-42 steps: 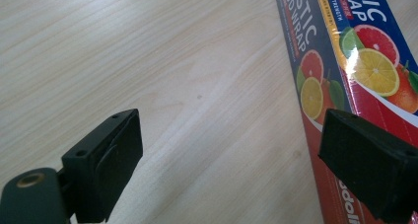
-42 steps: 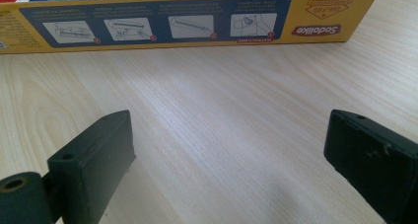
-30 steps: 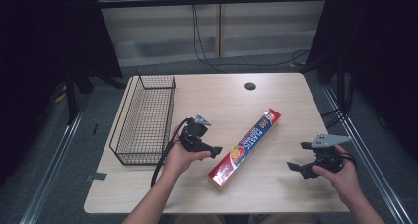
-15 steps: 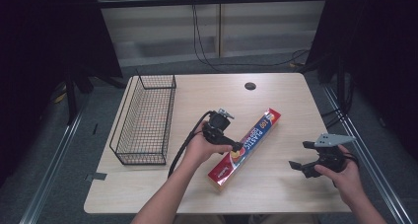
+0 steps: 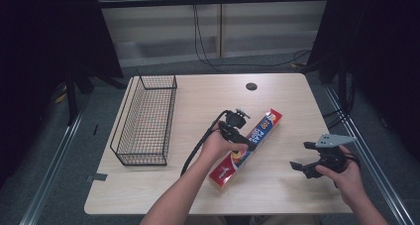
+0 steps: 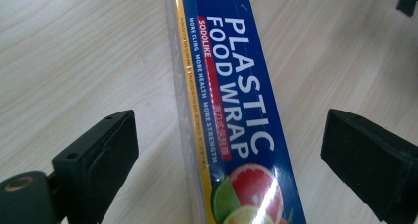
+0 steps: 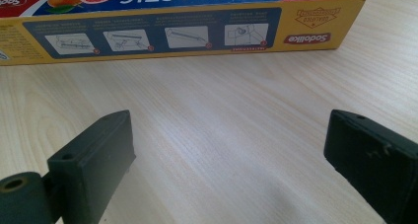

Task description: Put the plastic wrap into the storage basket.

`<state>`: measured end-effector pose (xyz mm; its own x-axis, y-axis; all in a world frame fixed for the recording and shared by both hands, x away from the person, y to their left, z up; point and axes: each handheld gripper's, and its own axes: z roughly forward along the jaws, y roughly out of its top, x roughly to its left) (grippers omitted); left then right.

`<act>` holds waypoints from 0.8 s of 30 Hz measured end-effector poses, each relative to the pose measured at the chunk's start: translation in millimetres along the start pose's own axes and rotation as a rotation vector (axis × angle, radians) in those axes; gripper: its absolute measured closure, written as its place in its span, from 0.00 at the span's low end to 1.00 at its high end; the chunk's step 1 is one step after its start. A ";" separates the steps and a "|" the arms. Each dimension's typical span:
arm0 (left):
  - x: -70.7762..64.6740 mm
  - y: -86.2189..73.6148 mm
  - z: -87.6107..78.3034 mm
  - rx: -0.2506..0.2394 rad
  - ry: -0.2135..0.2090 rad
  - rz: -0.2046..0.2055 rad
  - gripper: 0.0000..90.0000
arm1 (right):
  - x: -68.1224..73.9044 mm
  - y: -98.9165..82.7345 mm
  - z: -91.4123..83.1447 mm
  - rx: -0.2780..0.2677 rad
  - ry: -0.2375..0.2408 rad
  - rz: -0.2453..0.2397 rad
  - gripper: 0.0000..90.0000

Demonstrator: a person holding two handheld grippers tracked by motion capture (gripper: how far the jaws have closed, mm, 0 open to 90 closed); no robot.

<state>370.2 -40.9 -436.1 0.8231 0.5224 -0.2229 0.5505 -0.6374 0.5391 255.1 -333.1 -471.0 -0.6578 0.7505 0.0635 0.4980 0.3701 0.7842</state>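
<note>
Plastic wrap box (image 5: pixel 246 145) is seen lying flat and diagonal on the table (image 5: pixel 198 93), just right of the frame's centre in the high view, well apart from the wire basket (image 5: pixel 147 120) at centre left. The left gripper (image 5: pixel 246 140) is held over the box's middle with jaws spread wide on either side of it (image 6: pixel 236 120), not yet closed. The right gripper (image 5: pixel 303 158), at lower right, is also wide open and holds nothing. Judged from this, the approach is made; the grasp, the lift and any placing are left.
</note>
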 end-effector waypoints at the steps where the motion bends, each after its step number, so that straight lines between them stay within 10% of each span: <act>1: -1.6 2.1 4.7 0.010 0.003 -0.002 0.07 | -0.2 -0.1 -0.1 0.001 0.000 -0.001 0.05; 24: -6.8 11.5 42.9 0.131 0.036 0.031 0.21 | -1.8 0.6 -2.3 -0.012 -0.006 0.004 0.05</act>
<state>377.0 -76.1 -463.2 0.8359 0.5196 -0.1769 0.5401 -0.7208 0.4345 255.4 -335.5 -469.2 -0.6527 0.7550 0.0630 0.4935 0.3606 0.7914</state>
